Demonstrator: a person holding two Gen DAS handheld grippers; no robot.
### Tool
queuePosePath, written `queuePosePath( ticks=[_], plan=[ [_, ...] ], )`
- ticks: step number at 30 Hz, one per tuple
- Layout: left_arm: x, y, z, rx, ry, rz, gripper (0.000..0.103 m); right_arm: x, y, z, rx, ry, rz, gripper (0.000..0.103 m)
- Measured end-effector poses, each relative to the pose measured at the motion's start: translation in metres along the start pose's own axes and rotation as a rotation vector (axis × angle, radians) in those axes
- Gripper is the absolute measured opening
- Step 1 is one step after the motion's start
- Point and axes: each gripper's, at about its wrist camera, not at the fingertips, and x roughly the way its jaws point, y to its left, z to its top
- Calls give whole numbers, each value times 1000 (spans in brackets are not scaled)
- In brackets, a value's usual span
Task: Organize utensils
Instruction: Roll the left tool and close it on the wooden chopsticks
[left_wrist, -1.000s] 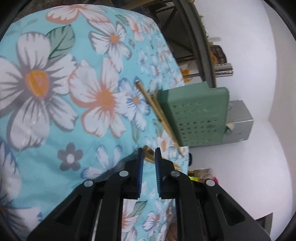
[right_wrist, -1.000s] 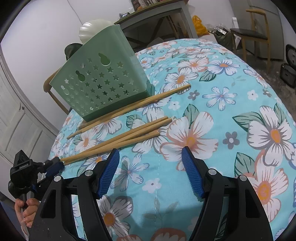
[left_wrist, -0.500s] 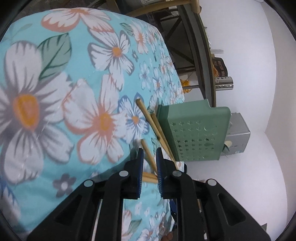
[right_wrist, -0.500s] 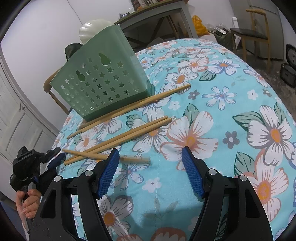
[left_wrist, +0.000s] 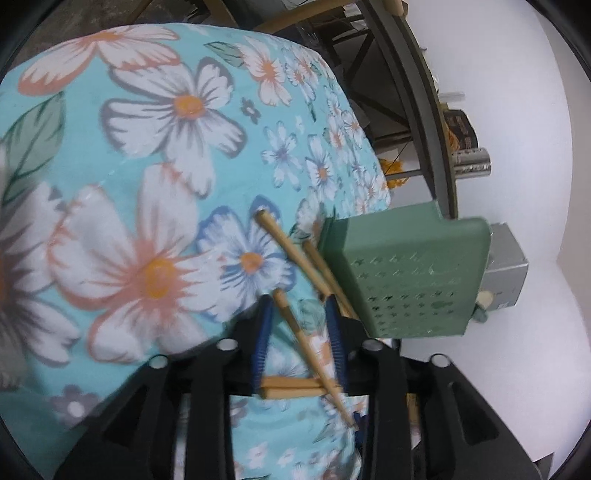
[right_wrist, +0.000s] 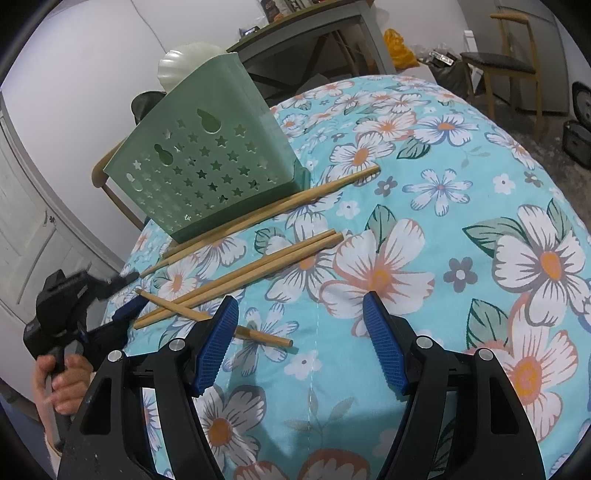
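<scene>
Opening my left gripper (left_wrist: 300, 334) just beside the green basket (right_wrist: 207, 162), I see one loose chopstick (left_wrist: 310, 350) slanting between its blue pads (left_wrist: 263, 339), not pressed by either; my right gripper (right_wrist: 301, 347) hangs with jaws wide apart and empty over the floral cloth (right_wrist: 461, 221) (two chopstick pairs (right_wrist: 258, 266) lie in front of the basket, the nearer pair crossed by that loose stick).
</scene>
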Motion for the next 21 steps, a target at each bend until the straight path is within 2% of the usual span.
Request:
queuePosePath(
  ticks=[4,5,6,8,10,14,21],
  plan=[
    [12,-13,2,59,2,44,36,-1,0,0,-6,2,-6,67],
    [13,-13,0,72,-5,64,28,-1,-1,-1,-5,2,-5,67],
    [14,-12,-2,90,-16,98,15,-1,0,0,-3,1,-3,67],
    [14,-6,-3,92,-25,93,12,-1,0,-1,0,0,3,67],
    [12,-3,-1,85,-18,76,12,-1,0,-1,1,1,5,67],
    [1,13,4,-7,-22,22,10,-1,-1,-1,8,0,14,67],
    [-21,24,17,-14,-60,43,9,-1,-3,0,6,1,12,67]
  ],
)
